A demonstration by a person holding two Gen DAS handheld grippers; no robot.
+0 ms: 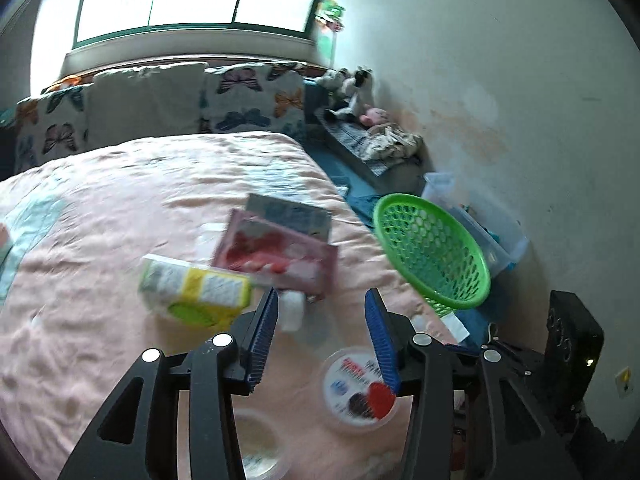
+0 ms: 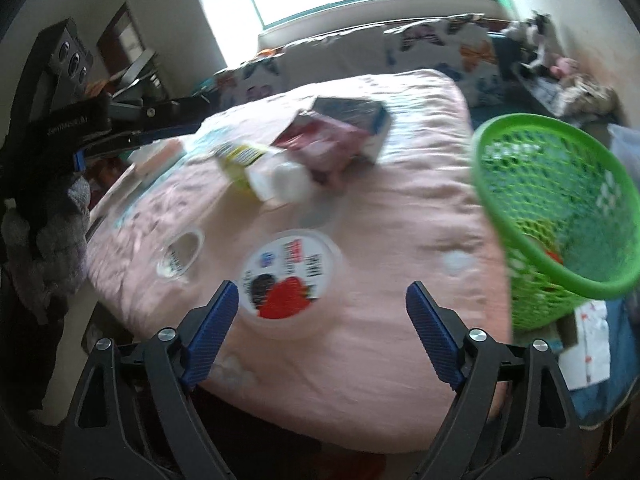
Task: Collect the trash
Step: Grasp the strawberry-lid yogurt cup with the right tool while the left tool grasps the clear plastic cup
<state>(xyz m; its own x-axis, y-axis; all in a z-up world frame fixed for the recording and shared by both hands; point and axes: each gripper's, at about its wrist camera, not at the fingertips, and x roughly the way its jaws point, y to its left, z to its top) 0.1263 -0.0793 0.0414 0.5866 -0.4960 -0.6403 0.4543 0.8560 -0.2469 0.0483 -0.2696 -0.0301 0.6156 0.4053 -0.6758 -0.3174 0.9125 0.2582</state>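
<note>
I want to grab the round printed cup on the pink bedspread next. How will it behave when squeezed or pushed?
The round cup looks like thin clear plastic with a printed lid, so it is probably light and may flex under the pads. It sits flat on the soft bedspread, so a push would likely slide or tip it rather than roll it.

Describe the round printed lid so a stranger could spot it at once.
Start at the pink bed, near the green basket. The round lid lies flat near the bed's front edge. Only it shows a red and black picture; the clear cup beside it is smaller.
</note>
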